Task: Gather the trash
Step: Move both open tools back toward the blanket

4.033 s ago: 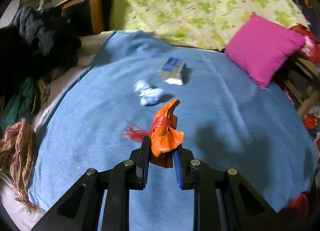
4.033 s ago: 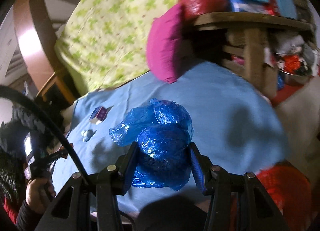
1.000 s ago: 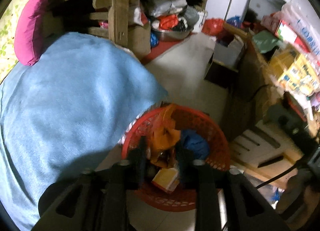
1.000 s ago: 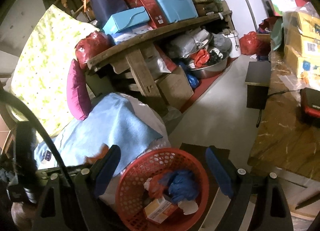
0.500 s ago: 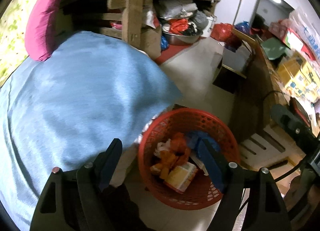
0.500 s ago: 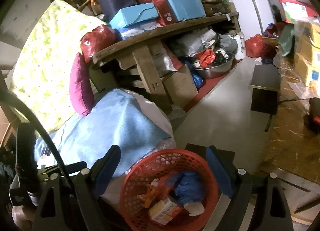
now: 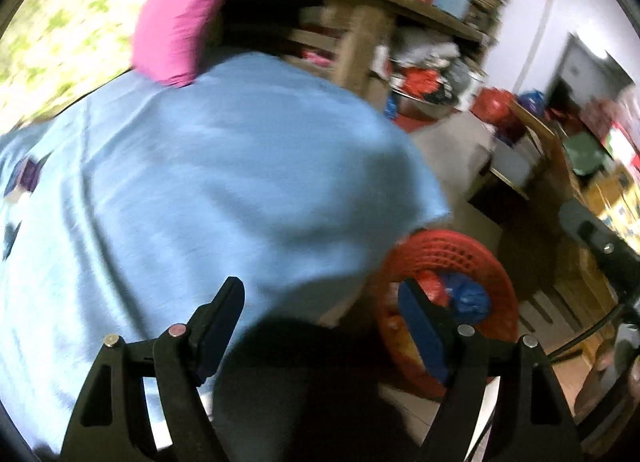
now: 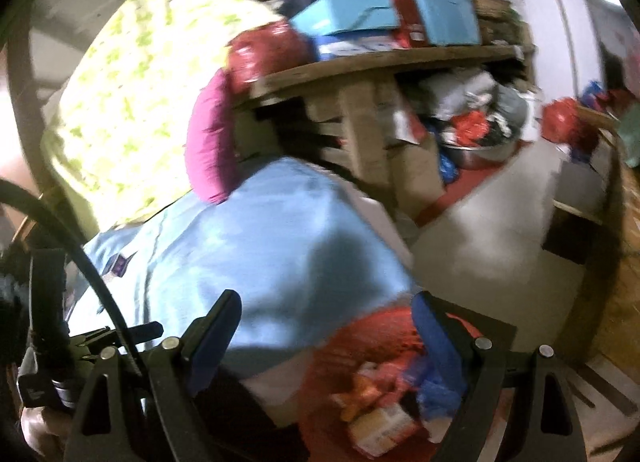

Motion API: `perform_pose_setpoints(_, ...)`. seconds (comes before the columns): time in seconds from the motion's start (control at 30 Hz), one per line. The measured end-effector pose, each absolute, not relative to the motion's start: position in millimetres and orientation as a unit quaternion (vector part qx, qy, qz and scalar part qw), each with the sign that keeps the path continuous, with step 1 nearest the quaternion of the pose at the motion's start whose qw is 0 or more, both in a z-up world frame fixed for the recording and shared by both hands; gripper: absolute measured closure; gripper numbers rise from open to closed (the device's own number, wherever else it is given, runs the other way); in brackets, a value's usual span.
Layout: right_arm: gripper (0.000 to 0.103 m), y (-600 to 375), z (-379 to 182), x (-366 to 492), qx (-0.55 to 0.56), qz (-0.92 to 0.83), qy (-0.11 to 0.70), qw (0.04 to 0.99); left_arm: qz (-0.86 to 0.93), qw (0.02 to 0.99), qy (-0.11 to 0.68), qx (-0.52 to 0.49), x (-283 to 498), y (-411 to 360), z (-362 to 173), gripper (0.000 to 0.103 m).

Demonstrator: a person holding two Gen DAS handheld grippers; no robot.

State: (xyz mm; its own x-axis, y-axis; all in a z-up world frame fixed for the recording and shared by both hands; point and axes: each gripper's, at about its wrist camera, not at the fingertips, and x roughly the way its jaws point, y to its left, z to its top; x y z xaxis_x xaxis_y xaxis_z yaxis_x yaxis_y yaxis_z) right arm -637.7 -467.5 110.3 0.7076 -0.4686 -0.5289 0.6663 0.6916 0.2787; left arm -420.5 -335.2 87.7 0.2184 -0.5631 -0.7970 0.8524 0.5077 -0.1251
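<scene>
The left gripper (image 7: 320, 310) is hanging with its jaws wide apart over the blue blanket (image 7: 200, 181); the red basket (image 7: 496, 274) is sitting just beside the blanket's edge.

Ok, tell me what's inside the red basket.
The red basket holds a blue plastic bag, an orange wrapper and a small carton. Blur and the right gripper hide whatever lies deeper.
</scene>
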Motion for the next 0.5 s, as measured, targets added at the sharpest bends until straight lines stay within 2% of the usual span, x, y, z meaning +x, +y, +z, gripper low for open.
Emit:
perform_pose_setpoints(0.27, 0.014, -420, 127, -534, 0.178, -0.214, 0.24, 0.93, -0.39, 0.802, 0.438, 0.113, -345, -259, 78, 0.024)
perform_pose_setpoints(0.5, 0.014, -371, 118, -444, 0.157, -0.124, 0.254, 0.946, -0.292, 0.841, 0.45, 0.072, -267, -190, 69, 0.024)
